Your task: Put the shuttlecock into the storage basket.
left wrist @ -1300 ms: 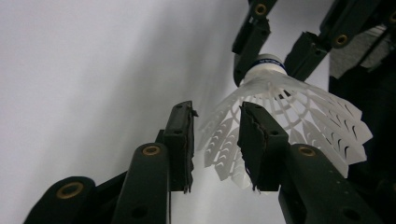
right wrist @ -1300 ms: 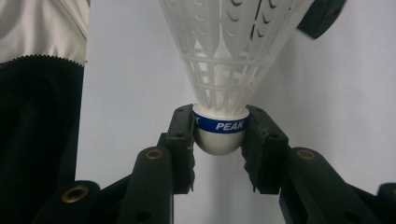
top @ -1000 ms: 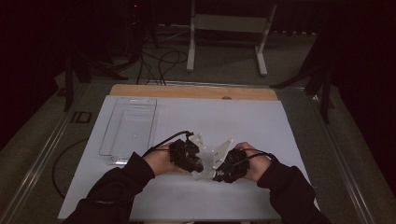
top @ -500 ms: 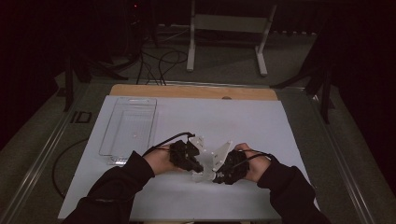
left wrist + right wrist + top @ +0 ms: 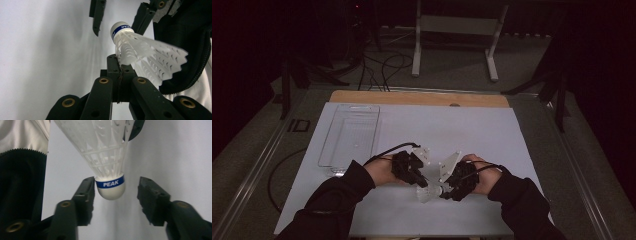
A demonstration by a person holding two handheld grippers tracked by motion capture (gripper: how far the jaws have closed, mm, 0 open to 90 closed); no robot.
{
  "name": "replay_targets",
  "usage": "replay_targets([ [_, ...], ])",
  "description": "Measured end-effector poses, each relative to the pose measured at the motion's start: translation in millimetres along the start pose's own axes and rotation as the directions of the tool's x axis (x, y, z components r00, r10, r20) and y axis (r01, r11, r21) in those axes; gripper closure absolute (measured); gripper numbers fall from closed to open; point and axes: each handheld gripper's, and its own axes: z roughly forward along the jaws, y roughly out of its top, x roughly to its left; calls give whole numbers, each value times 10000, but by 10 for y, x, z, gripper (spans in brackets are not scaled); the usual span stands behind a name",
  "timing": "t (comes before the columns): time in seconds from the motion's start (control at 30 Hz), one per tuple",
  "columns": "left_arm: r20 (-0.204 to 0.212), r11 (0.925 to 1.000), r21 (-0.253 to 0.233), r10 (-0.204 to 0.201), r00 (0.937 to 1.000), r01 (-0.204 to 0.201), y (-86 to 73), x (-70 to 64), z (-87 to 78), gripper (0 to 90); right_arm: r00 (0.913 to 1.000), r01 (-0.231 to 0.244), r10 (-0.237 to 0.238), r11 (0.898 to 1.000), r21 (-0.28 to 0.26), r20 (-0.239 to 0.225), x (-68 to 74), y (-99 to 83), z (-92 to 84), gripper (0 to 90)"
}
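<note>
Now: handover | shuttlecock [image 5: 140, 53] near tabletop [image 5: 512, 130] front edge, mid | L claw [image 5: 119, 75] pinching feather skirt | R claw [image 5: 116, 197] jaws just opening, spread beside cork | tip: keep L pinch light, back R straight off.

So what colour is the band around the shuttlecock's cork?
Blue band with white lettering, clearest in the right gripper view.

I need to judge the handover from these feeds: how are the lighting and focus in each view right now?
High view: dim, dark surroundings, the white table evenly lit, the shuttlecock small between the hands. Left gripper view: shuttlecock sharp, pinched at its feathers by the left gripper, its nearest arms soft. Right gripper view: cork and print crisp, right gripper jaws slightly blurred, just opening, apart from the cork.
</note>
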Motion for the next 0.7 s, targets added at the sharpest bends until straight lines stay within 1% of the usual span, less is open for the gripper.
replay_targets([
  [0.03,-35,10000,9,47,10000,-47,-1,-6,-1,900,10000,-55,55,10000,-17,-5,0,-3,1,435],
  [0.07,-69,10000,-35,-4,10000,3,0,-5,-5,900,9999,-112,112,9999,-61,2,-2,-5,4,424],
  [0.13,-140,10000,-26,22,9999,-22,2,-7,-14,900,9997,-239,240,9996,-141,47,-5,-8,3,393],
  [0.17,-108,10000,-78,-62,9999,61,2,-8,-18,900,9995,-294,296,9994,-197,66,-9,-10,5,368],
  [0.2,-117,10000,-66,-34,9999,34,4,-11,-24,900,9993,-332,335,9992,-208,149,-14,-10,-1,353],
  [0.23,-144,10000,-63,-24,9999,23,5,-11,-27,900,9991,-388,393,9988,-295,155,-21,-11,-4,318],
  [0.27,-114,10000,-62,-77,9999,77,4,-9,-35,900,9989,-434,439,9986,-302,175,-22,-12,-6,302],
  [0.3,-135,10000,-55,-52,9999,51,2,-11,-41,900,9980,-585,593,9977,-335,236,-30,-12,-10,305],
  [0.33,-193,9999,-109,-96,9998,94,0,-7,-47,900,9970,-751,759,9964,-403,170,-34,-15,-13,298],
  [0.4,-222,9999,-75,-147,9996,145,-6,-5,-61,900,9950,-961,970,9948,-335,257,-45,-18,-12,269],
  [0.47,-258,9997,-54,-251,9994,250,-14,4,-76,900,9940,-1019,1030,9943,-312,356,-53,-28,-8,176],
  [0.5,-336,9997,-58,-236,9992,234,-18,6,-85,900,9919,-1198,1203,9927,-164,404,-65,-38,-3,114],
  [0.53,-333,9995,-76,-295,9990,292,-24,11,-93,900,9906,-1259,1258,9920,-21,544,-69,-46,0,82],
  [0.57,-342,9995,-34,-310,9989,309,-27,11,-100,900,9889,-1292,1292,9916,-47,737,-72,-56,-1,82],
  [0.6,-389,9995,-51,-326,9987,324,-33,11,-110,900,9879,-1347,1345,9909,-33,771,-80,-64,-2,81],
  [0.63,-375,9994,-40,-357,9987,356,-40,17,-123,900,9861,-1385,1386,9903,-79,917,-90,-73,-7,81],
  [0.67,-441,9993,-12,-377,9983,376,-46,18,-131,900,9835,-1514,1529,9882,-229,966,-103,-84,-15,81],
  [0.7,-485,9992,-42,-401,9980,399,-53,24,-143,900,9838,-1561,1582,9872,-315,838,-115,-96,-26,81],
])
